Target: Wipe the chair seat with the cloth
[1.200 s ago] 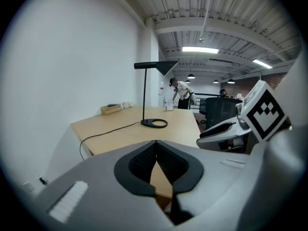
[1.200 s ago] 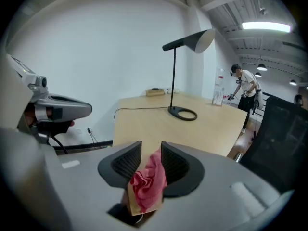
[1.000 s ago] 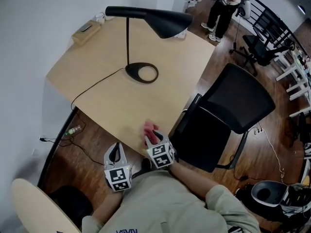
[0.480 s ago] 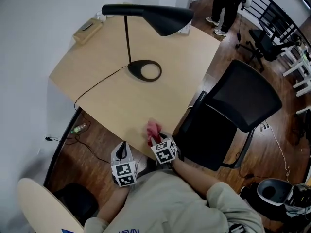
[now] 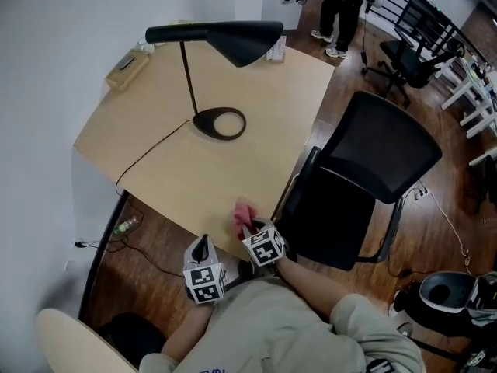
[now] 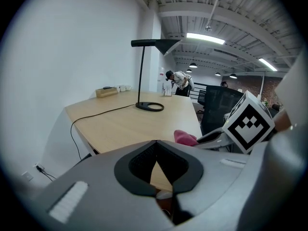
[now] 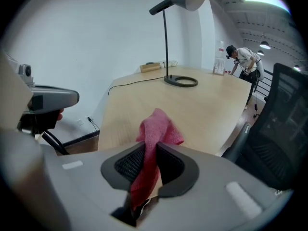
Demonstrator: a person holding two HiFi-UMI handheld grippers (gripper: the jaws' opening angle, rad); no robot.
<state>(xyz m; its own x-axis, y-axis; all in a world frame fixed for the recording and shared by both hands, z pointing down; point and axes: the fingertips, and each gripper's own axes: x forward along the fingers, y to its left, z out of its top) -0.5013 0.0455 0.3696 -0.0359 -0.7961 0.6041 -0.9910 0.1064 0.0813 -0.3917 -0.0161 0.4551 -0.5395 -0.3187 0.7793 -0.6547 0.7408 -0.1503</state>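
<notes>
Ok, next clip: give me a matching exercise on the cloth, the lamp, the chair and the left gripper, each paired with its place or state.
Things:
1. pink cloth
2. black desk lamp
3. black office chair
4. left gripper

Places or states:
A. stands on the wooden desk
B. jaws together, nothing between them
C. pinched in the right gripper
D. on the floor beside the desk

Pairs: 1-C, 2-A, 3-D, 4-B.

Note: the right gripper's jaws have just been closing, with the cloth between them.
</notes>
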